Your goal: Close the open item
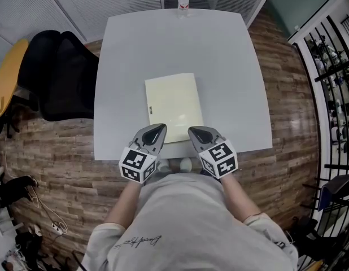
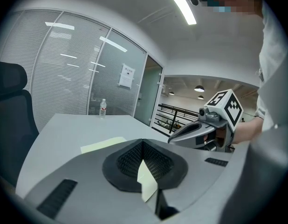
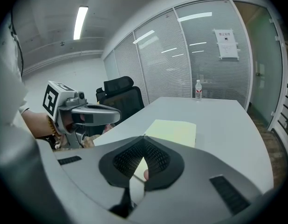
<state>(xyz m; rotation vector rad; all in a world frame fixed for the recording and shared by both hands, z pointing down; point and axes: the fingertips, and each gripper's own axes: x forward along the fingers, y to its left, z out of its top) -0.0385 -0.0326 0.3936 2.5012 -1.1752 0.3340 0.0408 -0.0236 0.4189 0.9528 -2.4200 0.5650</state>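
Observation:
A pale yellow folder [image 1: 173,107] lies flat on the white table [image 1: 225,55], near its front edge, with its cover down. My left gripper [image 1: 156,132] hovers at the folder's near left corner and my right gripper [image 1: 199,133] at its near right corner, both just over the table's front edge. Each one's jaws meet at the tips with nothing held. The left gripper view looks past my left gripper [image 2: 143,144] to the folder [image 2: 103,145] and the right gripper [image 2: 200,129]. The right gripper view shows my right gripper [image 3: 144,144], the folder [image 3: 174,130] and the left gripper [image 3: 92,113].
A water bottle [image 1: 183,3] stands at the table's far edge. A black office chair [image 1: 56,75] sits left of the table, with a yellow chair [image 1: 8,75] beyond it. Glass walls with blinds lie behind, and a railing [image 1: 332,78] at the right.

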